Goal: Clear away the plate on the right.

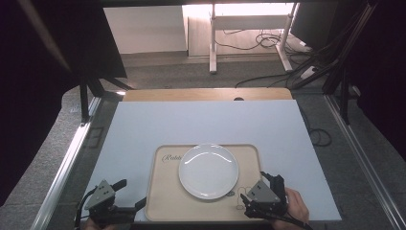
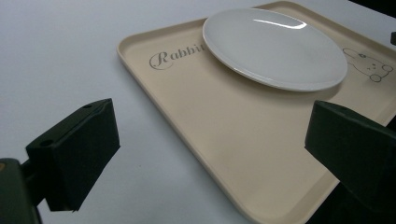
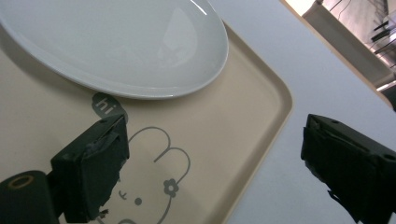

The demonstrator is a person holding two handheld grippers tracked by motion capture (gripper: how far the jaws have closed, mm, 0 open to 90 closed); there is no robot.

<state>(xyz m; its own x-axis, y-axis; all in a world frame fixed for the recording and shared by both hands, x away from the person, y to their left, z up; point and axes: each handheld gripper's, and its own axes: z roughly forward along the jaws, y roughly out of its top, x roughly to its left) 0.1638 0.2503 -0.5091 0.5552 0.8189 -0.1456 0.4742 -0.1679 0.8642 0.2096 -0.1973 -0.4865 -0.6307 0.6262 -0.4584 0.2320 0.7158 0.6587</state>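
Both grippers I see with jaws apart, nothing between. Left gripper [image 1: 130, 195] hovers at near left corner of tray [image 1: 163, 206]; right gripper [image 1: 253, 190] over near right corner. White plate [image 1: 208, 171] lies on tray middle.

left claw [image 1: 130, 194]: jaws spread, empty | right claw [image 1: 253, 186]: jaws spread, empty, hand behind

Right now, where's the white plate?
In the high view the white plate lies on the beige tray, at its middle toward the far edge, between the left gripper and the right gripper, touching neither.
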